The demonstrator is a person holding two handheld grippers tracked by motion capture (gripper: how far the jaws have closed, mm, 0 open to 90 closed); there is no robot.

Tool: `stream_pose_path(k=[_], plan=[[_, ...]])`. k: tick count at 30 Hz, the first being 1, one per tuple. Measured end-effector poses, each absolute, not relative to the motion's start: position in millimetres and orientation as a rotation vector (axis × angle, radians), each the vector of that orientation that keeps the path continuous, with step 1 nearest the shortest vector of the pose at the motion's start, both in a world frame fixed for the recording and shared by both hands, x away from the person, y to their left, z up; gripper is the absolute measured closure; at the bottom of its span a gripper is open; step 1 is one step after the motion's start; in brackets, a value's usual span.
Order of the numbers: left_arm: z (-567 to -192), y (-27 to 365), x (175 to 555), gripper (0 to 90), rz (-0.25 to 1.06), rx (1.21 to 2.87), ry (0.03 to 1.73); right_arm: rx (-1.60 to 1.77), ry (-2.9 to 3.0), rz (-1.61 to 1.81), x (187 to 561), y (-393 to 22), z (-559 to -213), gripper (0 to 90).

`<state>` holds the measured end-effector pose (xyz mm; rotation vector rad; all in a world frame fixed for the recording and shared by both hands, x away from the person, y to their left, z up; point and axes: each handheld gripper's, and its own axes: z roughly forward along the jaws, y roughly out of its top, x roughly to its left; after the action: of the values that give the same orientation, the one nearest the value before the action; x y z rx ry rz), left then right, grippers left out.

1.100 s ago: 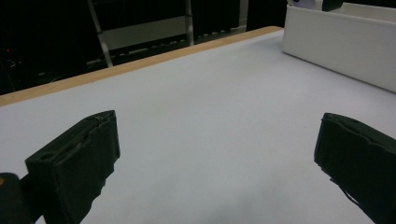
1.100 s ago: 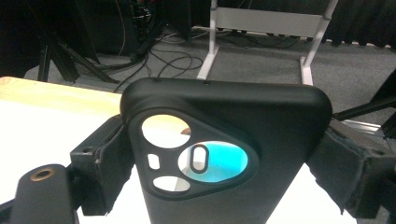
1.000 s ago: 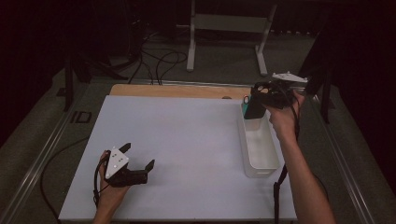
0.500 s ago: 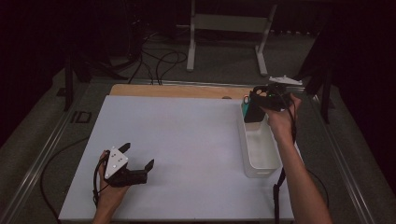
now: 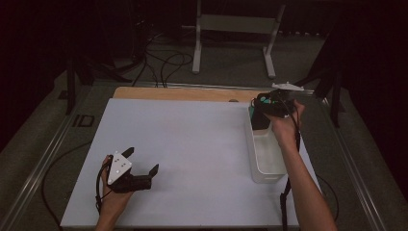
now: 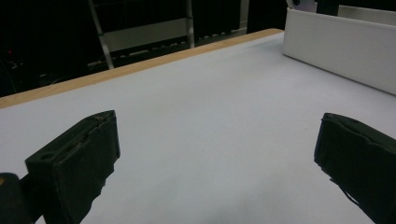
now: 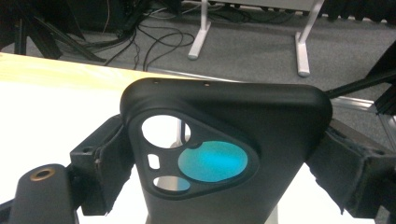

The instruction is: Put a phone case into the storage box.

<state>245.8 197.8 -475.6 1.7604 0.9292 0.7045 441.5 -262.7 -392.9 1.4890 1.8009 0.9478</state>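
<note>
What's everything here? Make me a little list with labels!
Held thing: black phone case with a camera cutout
Right tongs: shut on the phone case, above the far end of the bin
Bin: white, long, on the table's right side
Left tongs: open, holding nothing, low over the table near the front left
Table: white top, wooden strip along the far edge
</note>
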Motion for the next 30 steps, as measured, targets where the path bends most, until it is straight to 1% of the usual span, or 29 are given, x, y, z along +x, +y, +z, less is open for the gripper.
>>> stream_pose_path(k=[30], plan=[[-476.1, 196.6, 245.5, 0.7, 0.701, 1.761, 0.927, 1.542, 1.846, 0.843, 457.7, -258.1, -425.4, 13.0]])
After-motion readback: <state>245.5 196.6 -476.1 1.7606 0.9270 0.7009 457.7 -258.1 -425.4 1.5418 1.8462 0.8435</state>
